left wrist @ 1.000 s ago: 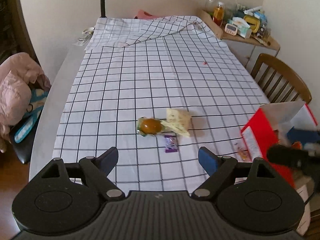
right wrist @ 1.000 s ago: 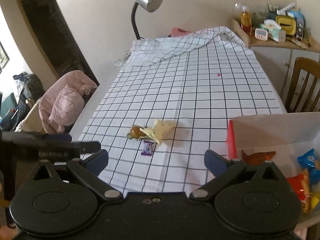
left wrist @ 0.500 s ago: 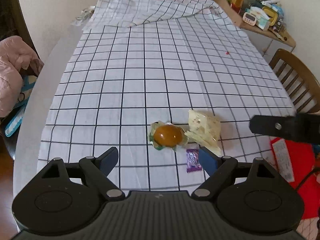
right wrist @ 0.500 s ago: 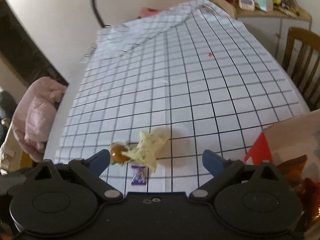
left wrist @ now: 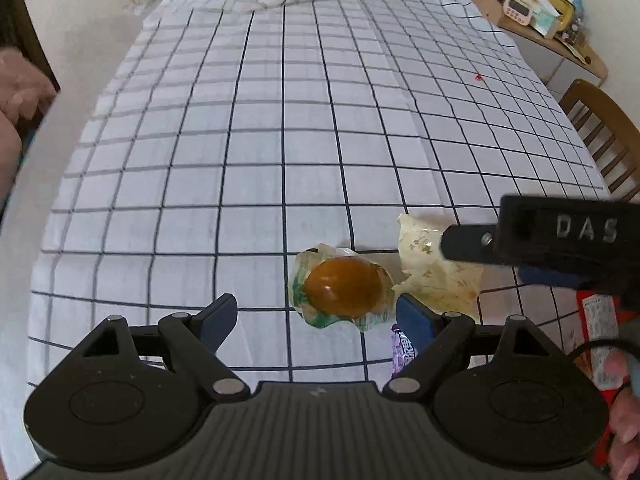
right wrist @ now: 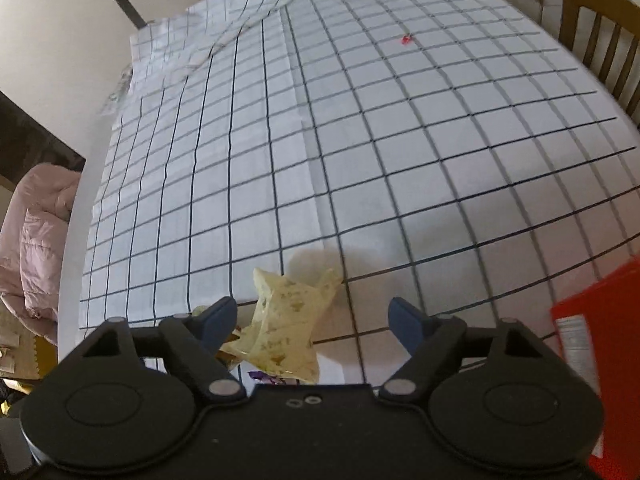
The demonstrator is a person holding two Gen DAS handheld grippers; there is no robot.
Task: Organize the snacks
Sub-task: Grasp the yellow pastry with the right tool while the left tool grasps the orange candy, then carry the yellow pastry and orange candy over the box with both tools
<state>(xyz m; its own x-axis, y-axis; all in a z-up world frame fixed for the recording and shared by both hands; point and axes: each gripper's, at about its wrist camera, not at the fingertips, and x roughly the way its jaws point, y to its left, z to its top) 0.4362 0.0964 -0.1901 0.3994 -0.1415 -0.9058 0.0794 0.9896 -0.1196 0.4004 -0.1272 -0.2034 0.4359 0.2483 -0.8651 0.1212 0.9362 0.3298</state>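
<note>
Hovering left claw (left wrist: 316,316) wide apart over wrapped egg (left wrist: 343,287) | right claw (right wrist: 314,318) apart, straddling yellow packet (right wrist: 286,326)

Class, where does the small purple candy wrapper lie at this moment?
In the left wrist view the small purple candy wrapper lies on the checked tablecloth, just nearer than the orange-brown egg-shaped snack in clear wrap, partly hidden behind the left gripper.

Tabletop under a checked cloth, three snacks near its front edge.

The tabletop (left wrist: 24,216) wears a white grid-lined cloth (left wrist: 280,120). On the cloth lies an amber egg-shaped snack (left wrist: 342,287); a pale yellow packet (left wrist: 436,276) touches its right side, and a small purple candy (left wrist: 402,350) sits just in front of it.
</note>
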